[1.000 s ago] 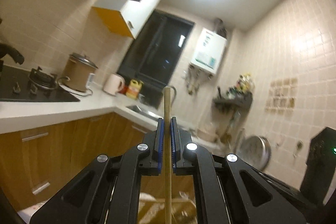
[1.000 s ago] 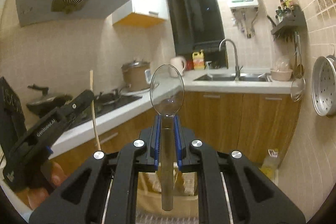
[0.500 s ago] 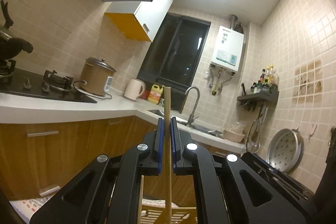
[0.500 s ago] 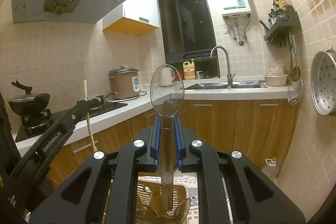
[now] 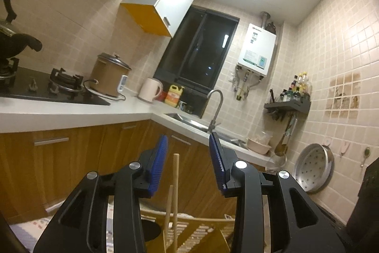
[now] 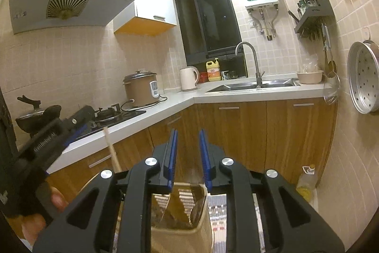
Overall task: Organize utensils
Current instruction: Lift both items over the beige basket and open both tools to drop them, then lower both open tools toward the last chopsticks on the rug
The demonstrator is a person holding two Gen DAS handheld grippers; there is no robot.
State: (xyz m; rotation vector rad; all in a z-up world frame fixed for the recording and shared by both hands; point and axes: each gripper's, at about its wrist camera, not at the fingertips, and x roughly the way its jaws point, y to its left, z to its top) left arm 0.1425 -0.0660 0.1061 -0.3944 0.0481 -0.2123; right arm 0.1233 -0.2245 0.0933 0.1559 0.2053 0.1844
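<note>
My left gripper is open and empty. Two wooden chopsticks stand free between its fingers, lower ends down in a beige slatted utensil holder. My right gripper is open and empty above the same beige holder. A clear plastic spoon rests inside the holder, partly hidden by the jaws. In the right wrist view the left gripper is at the left with a chopstick beside it.
A white counter runs around the corner with a gas stove, rice cooker, kettle and sink. Wooden cabinets lie below. A steamer tray hangs on the right wall.
Both grippers have opened. The left has let go of the chopstick and the right of the clear spoon; both utensils have dropped into the beige holder.
</note>
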